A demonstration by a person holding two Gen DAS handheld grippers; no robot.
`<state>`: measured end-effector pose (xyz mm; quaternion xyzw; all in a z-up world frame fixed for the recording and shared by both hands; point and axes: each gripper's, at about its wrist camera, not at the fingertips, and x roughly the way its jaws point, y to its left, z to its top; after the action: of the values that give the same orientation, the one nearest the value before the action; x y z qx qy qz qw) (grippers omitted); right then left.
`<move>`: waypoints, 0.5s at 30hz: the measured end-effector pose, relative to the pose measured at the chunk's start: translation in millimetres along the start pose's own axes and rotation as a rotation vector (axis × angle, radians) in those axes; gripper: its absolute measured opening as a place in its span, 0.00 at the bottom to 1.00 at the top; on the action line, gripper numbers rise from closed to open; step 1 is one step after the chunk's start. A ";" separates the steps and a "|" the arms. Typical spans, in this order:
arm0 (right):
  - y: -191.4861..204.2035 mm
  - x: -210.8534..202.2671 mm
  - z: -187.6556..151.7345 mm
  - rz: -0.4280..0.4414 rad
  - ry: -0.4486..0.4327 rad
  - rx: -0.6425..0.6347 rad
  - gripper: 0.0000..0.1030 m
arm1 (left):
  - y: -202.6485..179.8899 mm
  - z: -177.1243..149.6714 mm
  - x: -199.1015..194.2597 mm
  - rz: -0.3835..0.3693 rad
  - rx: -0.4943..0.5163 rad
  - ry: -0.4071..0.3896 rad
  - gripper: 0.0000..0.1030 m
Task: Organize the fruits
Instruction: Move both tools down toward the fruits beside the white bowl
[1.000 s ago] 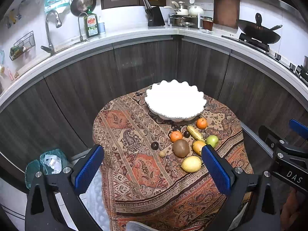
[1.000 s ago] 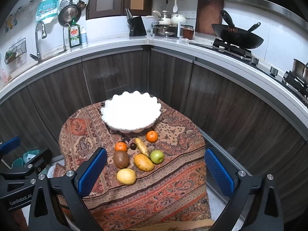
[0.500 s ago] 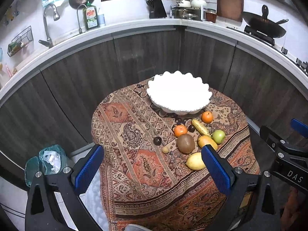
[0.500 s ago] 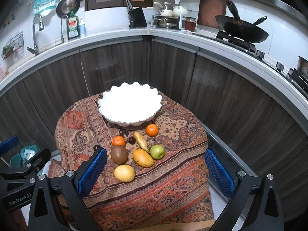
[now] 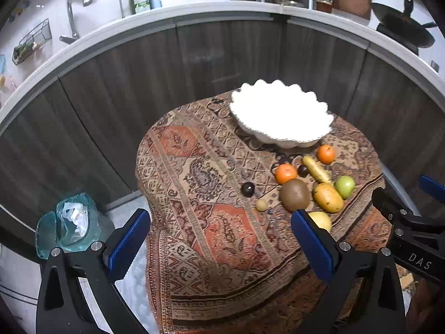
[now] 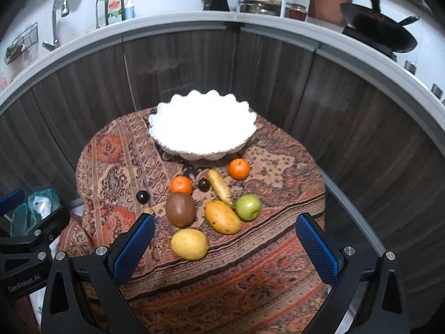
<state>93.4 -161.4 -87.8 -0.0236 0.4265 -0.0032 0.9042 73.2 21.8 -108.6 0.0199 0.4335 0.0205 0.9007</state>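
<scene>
A white scalloped bowl (image 6: 202, 128) stands empty at the far side of a small table under a patterned cloth (image 6: 267, 253); it also shows in the left wrist view (image 5: 281, 117). In front of it lie two oranges (image 6: 238, 169), a banana (image 6: 219, 186), a kiwi (image 6: 180, 208), a mango (image 6: 222, 217), a green apple (image 6: 248, 207), a lemon (image 6: 189, 243) and two dark plums (image 6: 142, 196). My right gripper (image 6: 225, 250) is open and empty, just short of the lemon. My left gripper (image 5: 219, 242) is open and empty over the cloth, left of the fruit.
Dark wooden cabinets (image 6: 180, 72) curve close behind the table under a white counter with a sink tap (image 5: 73, 11), bottles and a wok (image 6: 378, 36). A green plastic bag (image 5: 71, 222) sits on the floor at the left.
Both grippers have moved forward and down toward the table. The fruit and bowl look larger and have not moved. Both grippers stay open.
</scene>
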 end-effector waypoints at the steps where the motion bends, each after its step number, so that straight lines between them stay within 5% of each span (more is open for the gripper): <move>1: 2.8 6.0 -1.2 0.003 0.005 -0.003 0.99 | 1.7 -1.2 3.8 0.000 -0.003 0.004 1.00; 15: 33.9 86.4 -22.3 0.001 0.109 -0.043 0.99 | 15.4 -20.4 76.7 -0.016 -0.022 0.071 1.00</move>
<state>130.7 -130.7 -170.2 -0.0428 0.4749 0.0052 0.8790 104.8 41.7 -180.3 0.0055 0.4649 0.0187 0.8851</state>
